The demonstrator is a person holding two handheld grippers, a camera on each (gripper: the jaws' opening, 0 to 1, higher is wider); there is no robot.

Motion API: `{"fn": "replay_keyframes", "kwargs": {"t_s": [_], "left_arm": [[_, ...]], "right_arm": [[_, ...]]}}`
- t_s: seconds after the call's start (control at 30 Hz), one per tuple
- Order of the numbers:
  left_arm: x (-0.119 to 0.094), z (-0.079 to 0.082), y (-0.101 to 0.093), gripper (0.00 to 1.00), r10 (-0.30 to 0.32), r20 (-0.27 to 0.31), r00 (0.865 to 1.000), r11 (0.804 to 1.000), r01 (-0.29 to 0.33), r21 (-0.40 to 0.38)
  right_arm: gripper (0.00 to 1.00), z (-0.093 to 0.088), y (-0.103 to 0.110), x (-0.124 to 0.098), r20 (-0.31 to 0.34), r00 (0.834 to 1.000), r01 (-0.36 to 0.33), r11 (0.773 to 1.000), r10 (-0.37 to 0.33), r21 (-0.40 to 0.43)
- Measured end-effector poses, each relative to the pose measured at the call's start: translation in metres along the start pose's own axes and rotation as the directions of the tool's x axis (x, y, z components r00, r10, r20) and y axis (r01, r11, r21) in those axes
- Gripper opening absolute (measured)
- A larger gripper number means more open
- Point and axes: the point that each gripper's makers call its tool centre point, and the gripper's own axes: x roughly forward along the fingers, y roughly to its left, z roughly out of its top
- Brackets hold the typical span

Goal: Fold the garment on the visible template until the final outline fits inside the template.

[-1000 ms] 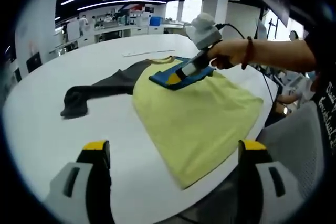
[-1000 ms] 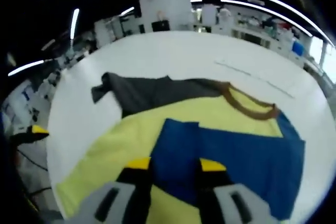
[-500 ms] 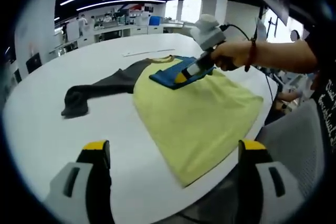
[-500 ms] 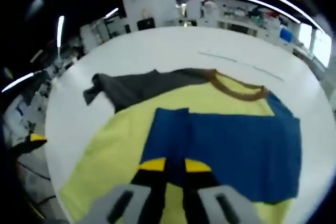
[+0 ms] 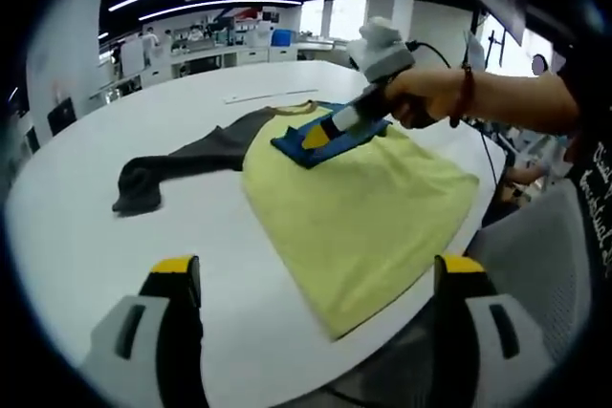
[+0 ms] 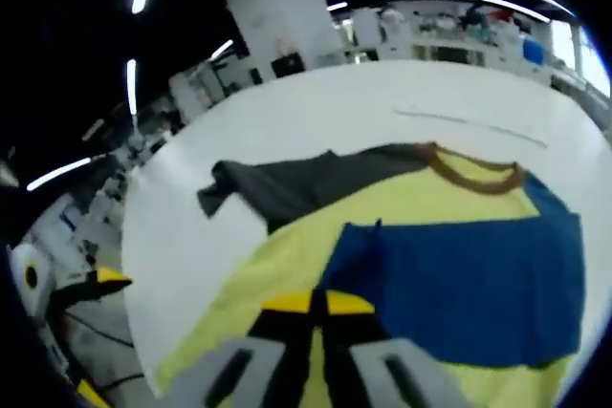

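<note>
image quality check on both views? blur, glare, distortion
Left gripper view: sharp, heavy fisheye bending the white table; yellow T-shirt evenly lit, no glare. Right gripper view: motion-blurred, soft edges on the folded blue sleeve and grey sleeve; ceiling lights smear into streaks.

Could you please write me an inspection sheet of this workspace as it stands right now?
Surface: white table, rounded edge.
Job's things: yellow shirt lying flat, grey sleeve spread out, blue sleeve folded over the body, brown collar.
Clutter: thin strip beyond the collar.
Grippers: left gripper open, above the near table edge; right gripper shut at the blue sleeve's edge.
Cables: black cable from the right gripper.
Surroundings: benches, ceiling lights.
</note>
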Motion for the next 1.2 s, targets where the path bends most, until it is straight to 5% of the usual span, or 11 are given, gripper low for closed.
{"fn": "replay_keyframes", "kwargs": {"t_s": [0.33, 0.83, 1.2], "left_arm": [[-0.003, -0.004, 0.001, 0.99, 0.013, -0.005, 1.0, 1.0, -0.013, -0.014], [-0.003, -0.004, 0.006, 0.99, 0.034, -0.004, 0.999, 0.999, -0.034, -0.017], [-0.001, 0.003, 0.005, 0.99, 0.036, 0.014, 0.999, 0.999, -0.036, -0.008]], "right_arm": [[0.02, -0.006, 0.021, 0.01, -0.013, 0.997, -0.083, 0.996, 0.082, -0.038], [0.62, -0.004, 0.02, 0.005, 0.001, 0.995, -0.099, 0.986, 0.1, -0.131], [0.81, 0.001, -0.012, -0.025, 0.048, 0.997, -0.05, 0.991, 0.057, -0.125]]}}
